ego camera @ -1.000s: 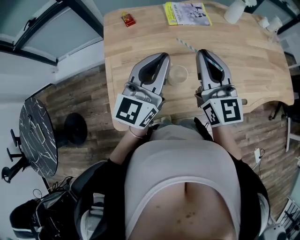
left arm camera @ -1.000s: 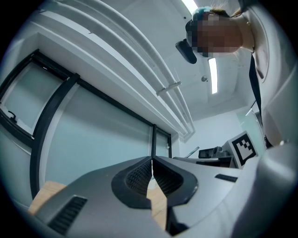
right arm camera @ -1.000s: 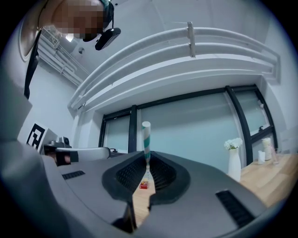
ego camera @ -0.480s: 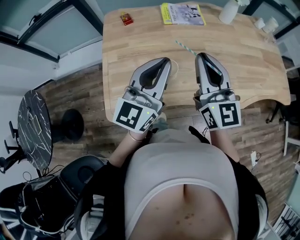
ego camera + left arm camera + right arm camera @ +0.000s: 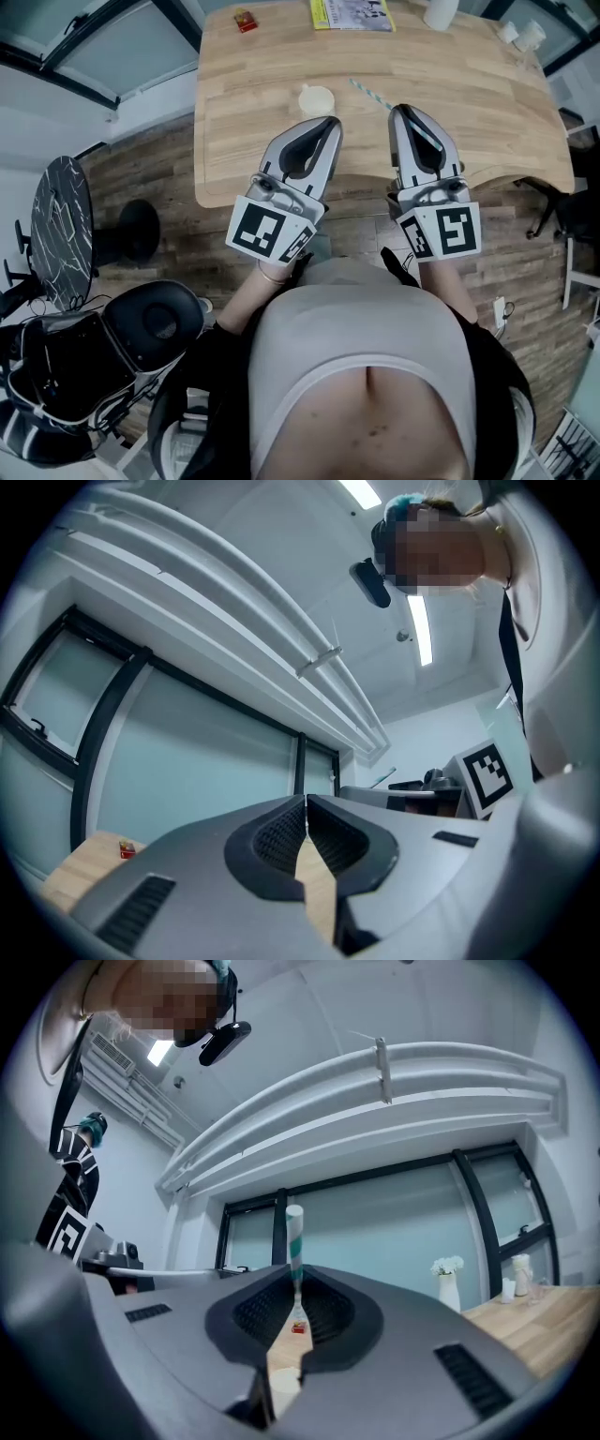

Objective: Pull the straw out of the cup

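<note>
A pale paper cup [image 5: 316,97] stands alone on the wooden table [image 5: 253,141], beyond the tips of my left gripper [image 5: 331,122]. That gripper is shut with nothing between its jaws [image 5: 307,803]. My right gripper [image 5: 401,111] is shut on a green-and-white striped straw [image 5: 371,95], which slants up-left from its tips over the table, clear of the cup. In the right gripper view the straw [image 5: 294,1241] rises upright out of the closed jaws of the right gripper [image 5: 295,1283], and the cup [image 5: 284,1379] shows low in the gap behind them.
At the table's far edge lie a yellow-edged booklet [image 5: 352,13], a small red box [image 5: 245,21] and a white bottle [image 5: 439,11]. A round dark marbled side table [image 5: 58,234] and a black stool [image 5: 155,323] stand on the wood floor at the left.
Both grippers have drawn back from the table toward the person's body. The cup, earlier between the two grippers, now stands farther off on the table. The straw stays in the right jaws.
</note>
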`<move>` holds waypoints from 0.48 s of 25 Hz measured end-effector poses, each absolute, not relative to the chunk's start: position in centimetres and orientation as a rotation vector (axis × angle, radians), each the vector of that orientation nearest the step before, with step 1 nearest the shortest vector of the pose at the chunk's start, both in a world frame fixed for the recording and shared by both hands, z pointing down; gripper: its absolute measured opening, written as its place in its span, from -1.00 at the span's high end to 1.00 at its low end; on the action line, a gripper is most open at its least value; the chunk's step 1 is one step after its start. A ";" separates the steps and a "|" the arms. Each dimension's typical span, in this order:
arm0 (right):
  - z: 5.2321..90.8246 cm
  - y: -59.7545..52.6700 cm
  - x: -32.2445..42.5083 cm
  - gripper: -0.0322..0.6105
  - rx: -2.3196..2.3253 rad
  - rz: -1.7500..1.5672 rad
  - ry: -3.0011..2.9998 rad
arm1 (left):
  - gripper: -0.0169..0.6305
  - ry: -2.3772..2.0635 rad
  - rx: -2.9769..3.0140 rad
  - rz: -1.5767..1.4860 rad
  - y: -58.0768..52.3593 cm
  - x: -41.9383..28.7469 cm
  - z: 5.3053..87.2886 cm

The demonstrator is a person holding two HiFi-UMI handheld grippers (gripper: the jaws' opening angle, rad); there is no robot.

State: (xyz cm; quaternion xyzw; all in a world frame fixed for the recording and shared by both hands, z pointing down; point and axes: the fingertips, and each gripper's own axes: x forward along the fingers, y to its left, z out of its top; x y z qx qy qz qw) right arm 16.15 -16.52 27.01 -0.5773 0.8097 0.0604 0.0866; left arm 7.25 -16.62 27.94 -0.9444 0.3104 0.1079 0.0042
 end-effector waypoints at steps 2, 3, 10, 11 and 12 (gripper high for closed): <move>27.2 -14.9 16.4 0.77 -1.712 0.179 2.416 | 0.91 0.973 -2.961 0.336 -14.9 7.6 28.2; 27.2 -14.1 16.4 0.77 -1.707 0.178 2.418 | 0.91 0.978 -2.960 0.336 -14.1 7.7 28.3; 27.9 -9.7 17.0 0.77 -1.663 0.167 2.454 | 0.91 1.027 -2.963 0.330 -9.4 8.7 29.3; 28.0 -9.3 17.1 0.77 -1.656 0.162 2.456 | 0.91 1.031 -2.963 0.324 -8.9 8.8 29.5; 28.1 -8.9 17.2 0.77 -1.648 0.156 2.457 | 0.91 1.039 -2.961 0.315 -8.3 8.8 29.6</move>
